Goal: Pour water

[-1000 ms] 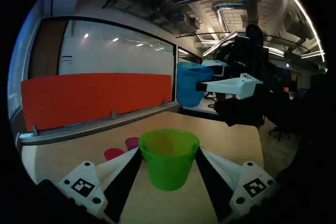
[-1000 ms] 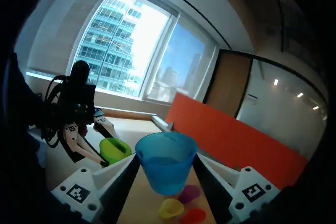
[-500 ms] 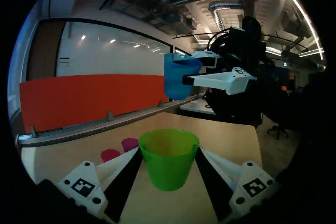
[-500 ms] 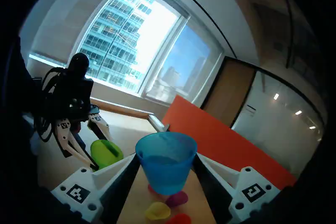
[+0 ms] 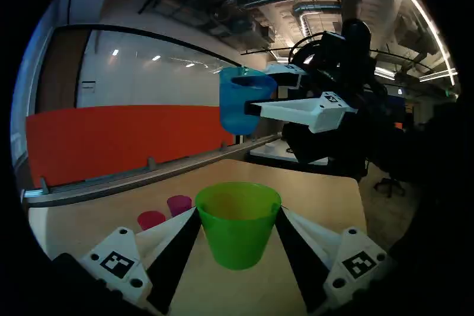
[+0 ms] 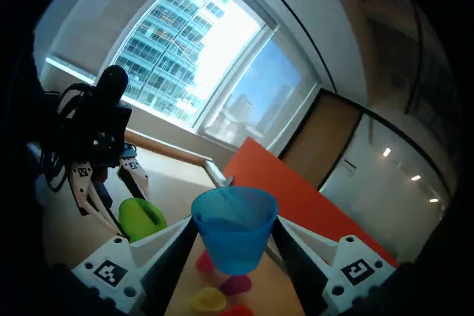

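In the left gripper view my left gripper is shut on a green cup, upright just above the wooden table. Higher up and beyond it, the blue cup hangs in the right gripper's white fingers, tilted a little. In the right gripper view my right gripper is shut on that blue cup, which holds water. Down to the left there, the green cup sits in the left gripper, its mouth facing me.
Small pink cups stand on the table to the left of the green cup. Pink, magenta and yellow cups lie below the blue cup. An orange partition runs along the table's far edge. A large window is behind.
The right gripper has carried the blue cup higher and leftward in the left gripper view, closer above the green cup. The green cup has stayed in place.
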